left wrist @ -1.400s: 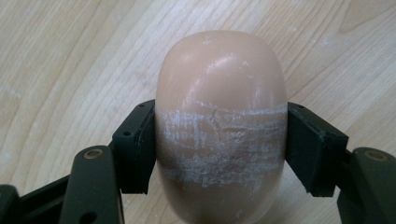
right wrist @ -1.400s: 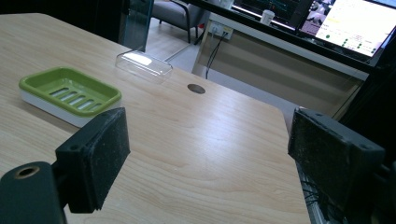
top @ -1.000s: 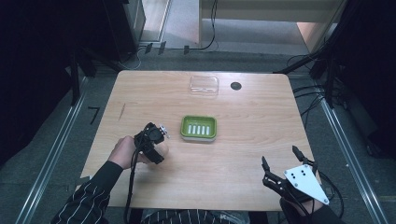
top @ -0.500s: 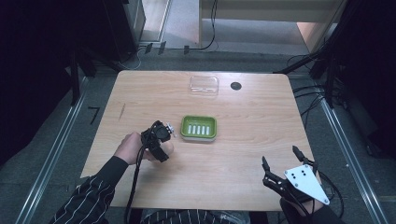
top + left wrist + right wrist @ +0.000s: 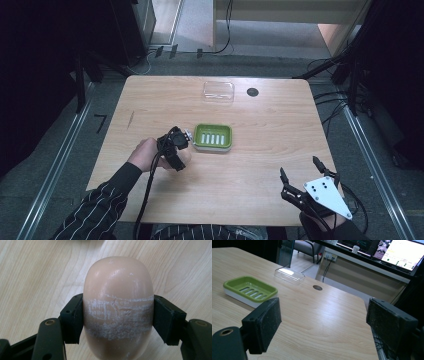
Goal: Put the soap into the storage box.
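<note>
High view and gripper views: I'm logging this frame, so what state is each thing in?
Left gripper: shut on the soap.
Soap: held, scuffed white across its middle.
Right gripper: open, holding nothing.
Green soap dish: empty, upright.
Clear lid: lying apart at the table's far edge.

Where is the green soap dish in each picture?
High view: the green soap dish sits mid-table, just right of the left tongs.
Left gripper view: no dish to point to here; a peach soap bar is clamped in the tongs.
Right gripper view: the dish is at the upper left, beyond the open right tongs.
Shared landmark: the clear lid lying behind the dish.
</note>
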A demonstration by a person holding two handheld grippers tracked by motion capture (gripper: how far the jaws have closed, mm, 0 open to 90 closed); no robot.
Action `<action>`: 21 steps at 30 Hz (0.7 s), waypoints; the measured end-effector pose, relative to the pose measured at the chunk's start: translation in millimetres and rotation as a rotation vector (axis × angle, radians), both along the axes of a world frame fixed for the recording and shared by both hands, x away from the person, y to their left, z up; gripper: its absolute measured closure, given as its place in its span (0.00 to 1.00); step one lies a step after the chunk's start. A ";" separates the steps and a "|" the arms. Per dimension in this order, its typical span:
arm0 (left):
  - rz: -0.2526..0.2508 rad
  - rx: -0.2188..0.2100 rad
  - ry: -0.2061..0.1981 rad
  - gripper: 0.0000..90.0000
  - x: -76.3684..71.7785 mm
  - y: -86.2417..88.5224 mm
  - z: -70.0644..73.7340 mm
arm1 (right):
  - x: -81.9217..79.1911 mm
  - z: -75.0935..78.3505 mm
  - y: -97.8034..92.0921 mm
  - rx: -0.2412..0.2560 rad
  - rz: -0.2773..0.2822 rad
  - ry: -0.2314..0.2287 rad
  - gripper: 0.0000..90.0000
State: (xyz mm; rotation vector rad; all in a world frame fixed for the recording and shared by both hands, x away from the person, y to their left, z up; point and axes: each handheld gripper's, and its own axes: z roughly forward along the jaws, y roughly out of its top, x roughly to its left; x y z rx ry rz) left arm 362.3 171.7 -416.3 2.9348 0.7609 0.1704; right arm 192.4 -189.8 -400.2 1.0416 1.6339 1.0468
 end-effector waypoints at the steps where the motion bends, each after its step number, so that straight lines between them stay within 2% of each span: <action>1: -0.006 0.006 0.003 0.37 0.7 -1.8 0.1 | -0.1 0.0 0.0 -0.001 0.000 -0.001 0.15; 11: -0.040 -0.011 0.010 0.37 6.2 -9.9 4.1 | 0.2 -0.1 -1.1 0.001 0.001 0.000 0.15; 13: -0.059 -0.006 0.014 0.37 8.4 -11.9 5.5 | 0.4 -0.1 -1.1 0.002 0.001 0.000 0.15; 21: -0.075 -0.018 0.014 0.37 13.0 -17.6 8.9 | 0.3 -0.2 -1.9 0.008 -0.004 0.005 0.15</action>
